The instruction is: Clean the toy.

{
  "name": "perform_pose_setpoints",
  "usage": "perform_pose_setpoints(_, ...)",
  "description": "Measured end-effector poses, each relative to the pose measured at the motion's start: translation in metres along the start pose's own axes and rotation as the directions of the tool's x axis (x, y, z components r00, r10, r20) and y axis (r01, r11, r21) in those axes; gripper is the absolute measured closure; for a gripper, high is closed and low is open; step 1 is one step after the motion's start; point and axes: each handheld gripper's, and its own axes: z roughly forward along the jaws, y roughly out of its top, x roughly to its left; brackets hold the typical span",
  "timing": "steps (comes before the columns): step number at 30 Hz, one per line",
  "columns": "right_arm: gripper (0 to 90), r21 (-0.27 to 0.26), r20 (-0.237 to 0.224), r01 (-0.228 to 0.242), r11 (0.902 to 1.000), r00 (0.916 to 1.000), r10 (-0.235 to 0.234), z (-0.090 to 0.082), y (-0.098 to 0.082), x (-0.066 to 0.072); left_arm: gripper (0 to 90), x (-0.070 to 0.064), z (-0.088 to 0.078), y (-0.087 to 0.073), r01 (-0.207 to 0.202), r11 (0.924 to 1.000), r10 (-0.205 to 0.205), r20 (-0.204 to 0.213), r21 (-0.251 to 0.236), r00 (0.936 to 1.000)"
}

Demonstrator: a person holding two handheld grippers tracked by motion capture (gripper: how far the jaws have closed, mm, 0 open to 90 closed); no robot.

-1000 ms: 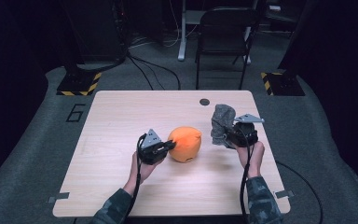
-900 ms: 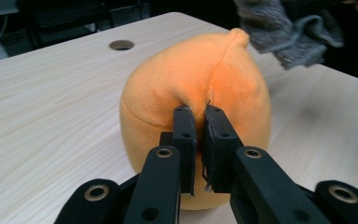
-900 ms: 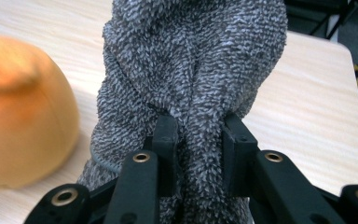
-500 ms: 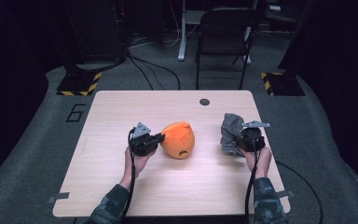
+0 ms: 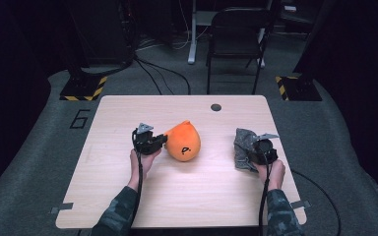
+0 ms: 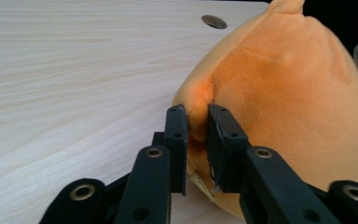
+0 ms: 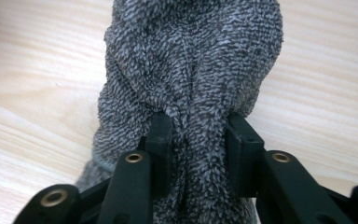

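Compared with a second ago, both hands have come closer to the person's edge of the table [image 5: 128,206] and lower. The orange plush toy [image 5: 183,142] has been drawn to the left with the left gripper [image 5: 161,141], and the grey towel [image 5: 243,147], which was held up in the air, now hangs down to the wood in front of the right gripper [image 5: 252,158]. I judge that both things are being set down apart from each other, and release has started.

In the left gripper view the jaws have just been opening a little, yet a fold of the toy [image 6: 279,107] is pinched between them, so the grip is not given up. The toy lies directly ahead of these jaws.

In the right gripper view the jaws have also just been opening, but a bunch of the towel [image 7: 191,79] sits between them and both pads press on it
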Motion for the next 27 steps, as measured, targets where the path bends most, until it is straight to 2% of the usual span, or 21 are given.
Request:
perform_pose_setpoints(2, 62.7, 0.010, 0.004, 0.004, 0.9999, 1.0000, -0.004, 0.002, 0.000, 0.001, 75.0, 0.001, 0.001, 0.000, 0.003, 1.0000, -0.003, -0.009, 0.007, 1.0000)
perform_pose_setpoints(6, 51.8, 0.031, 0.011, -0.013, 0.9994, 0.9999, 0.013, 0.008, -0.002, 0.000, 60.8, 0.002, 0.006, 0.000, 0.005, 0.9997, -0.004, -0.033, 0.022, 0.9995)
perform_pose_setpoints(9, 42.0, 0.022, 0.008, -0.015, 0.9996, 0.9999, 0.015, 0.008, -0.001, -0.001, 51.5, 0.002, 0.006, 0.000, 0.003, 0.9996, -0.001, -0.058, 0.026, 0.9983)
perform_pose_setpoints(10, 36.6, 0.011, -0.007, -0.027, 0.9996, 0.9996, 0.027, 0.004, 0.000, -0.003, 45.9, 0.003, 0.003, 0.001, -0.005, 0.9994, 0.007, -0.066, 0.034, 0.9978)
perform_pose_setpoints(13, 31.7, 0.000, -0.026, -0.040, 0.9992, 0.9989, 0.040, -0.003, 0.003, -0.005, 41.3, 0.002, 0.000, 0.002, -0.017, 0.9991, 0.020, -0.067, 0.040, 0.9976)
perform_pose_setpoints(15, 18.1, -0.031, -0.038, -0.055, 0.9980, 0.9978, 0.054, -0.015, 0.006, -0.006, 35.7, 0.000, -0.004, 0.002, -0.025, 0.9986, 0.028, -0.056, 0.047, 0.9980)
perform_pose_setpoints(19, 14.3, -0.054, -0.059, -0.054, 0.9971, 0.9969, 0.051, -0.024, 0.007, -0.004, 27.8, -0.004, -0.014, 0.000, -0.052, 0.9973, 0.056, -0.068, 0.052, 0.9961)
perform_pose_setpoints(20, 13.9, -0.053, -0.062, -0.036, 0.9980, 0.9975, 0.033, -0.027, 0.006, -0.002, 23.5, -0.005, -0.022, -0.003, -0.070, 0.9961, 0.073, -0.072, 0.054, 0.9947)
perform_pose_setpoints(22, 13.1, -0.052, -0.067, -0.027, 0.9983, 0.9974, 0.024, -0.029, 0.003, -0.001, 20.7, -0.005, -0.026, -0.005, -0.076, 0.9955, 0.079, -0.068, 0.057, 0.9945)
perform_pose_setpoints(24, 9.7, -0.044, -0.081, -0.029, 0.9986, 0.9964, 0.026, -0.033, -0.007, 0.001, 17.5, -0.006, -0.033, -0.011, -0.092, 0.9931, 0.097, -0.076, 0.073, 0.9923)
perform_pose_setpoints(27, 7.2, -0.033, -0.068, -0.019, 0.9993, 0.9976, 0.016, -0.036, -0.015, 0.001, 16.8, -0.005, -0.042, -0.021, -0.112, 0.9897, 0.119, -0.079, 0.089, 0.9897)
